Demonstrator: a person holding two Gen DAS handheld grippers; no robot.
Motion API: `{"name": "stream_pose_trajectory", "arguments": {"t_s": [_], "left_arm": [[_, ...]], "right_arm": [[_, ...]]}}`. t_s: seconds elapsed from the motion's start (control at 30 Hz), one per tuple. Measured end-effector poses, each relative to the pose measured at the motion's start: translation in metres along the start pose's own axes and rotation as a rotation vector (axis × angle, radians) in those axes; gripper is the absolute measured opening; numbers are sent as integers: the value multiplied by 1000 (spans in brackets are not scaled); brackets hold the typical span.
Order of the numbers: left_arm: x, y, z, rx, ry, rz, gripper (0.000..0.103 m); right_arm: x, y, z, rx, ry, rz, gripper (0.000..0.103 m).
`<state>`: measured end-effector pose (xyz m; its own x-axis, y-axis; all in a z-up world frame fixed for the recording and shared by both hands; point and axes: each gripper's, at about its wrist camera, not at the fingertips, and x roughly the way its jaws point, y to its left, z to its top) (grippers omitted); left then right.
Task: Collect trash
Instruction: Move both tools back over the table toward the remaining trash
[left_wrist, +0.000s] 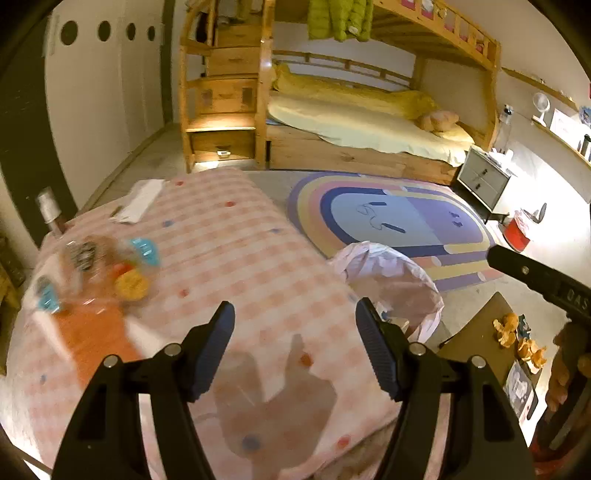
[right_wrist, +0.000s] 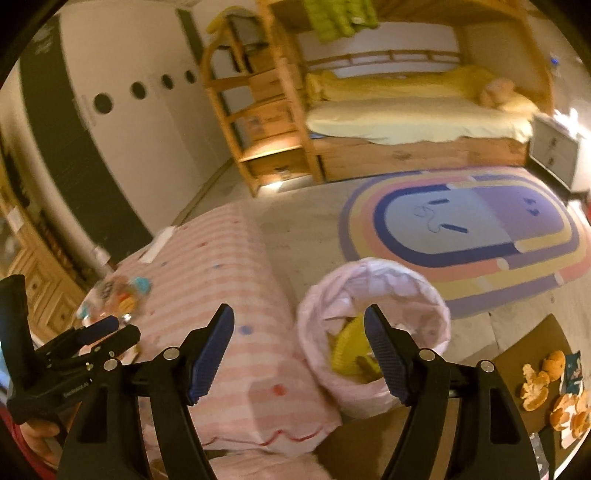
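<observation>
A bin lined with a pale pink bag (right_wrist: 373, 325) stands on the floor by the pink checked bed (right_wrist: 229, 280); it holds yellow trash (right_wrist: 349, 350). The bin also shows in the left wrist view (left_wrist: 395, 280). My right gripper (right_wrist: 299, 354) is open and empty above the bin's near rim. My left gripper (left_wrist: 295, 350) is open and empty over the bed (left_wrist: 240, 258). A clear wrapper with blue, orange and yellow bits (left_wrist: 107, 273) lies on the bed to its left. Orange peels (right_wrist: 554, 395) lie on a brown table (right_wrist: 517, 362) at right.
A white paper (left_wrist: 140, 201) and a metal-capped bottle (left_wrist: 50, 212) lie at the bed's far left. A rainbow rug (left_wrist: 399, 218), a wooden bunk bed (left_wrist: 332, 110), a grey nightstand (left_wrist: 482, 179) and a red bin (left_wrist: 517, 230) stand beyond.
</observation>
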<state>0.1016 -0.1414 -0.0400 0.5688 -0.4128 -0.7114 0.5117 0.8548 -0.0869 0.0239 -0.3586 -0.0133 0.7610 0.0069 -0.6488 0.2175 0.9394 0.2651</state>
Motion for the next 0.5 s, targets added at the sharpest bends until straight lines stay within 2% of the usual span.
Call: {"name": "stream_pose_trajectory", "arguments": {"t_s": [0.3, 0.5], "left_arm": [[-55, 69, -47, -116, -20, 160, 70], [-82, 129, -75, -244, -28, 280, 72]], "right_arm": [[15, 101, -15, -198, 56, 100, 73], [37, 158, -28, -317, 95, 149, 73]]}}
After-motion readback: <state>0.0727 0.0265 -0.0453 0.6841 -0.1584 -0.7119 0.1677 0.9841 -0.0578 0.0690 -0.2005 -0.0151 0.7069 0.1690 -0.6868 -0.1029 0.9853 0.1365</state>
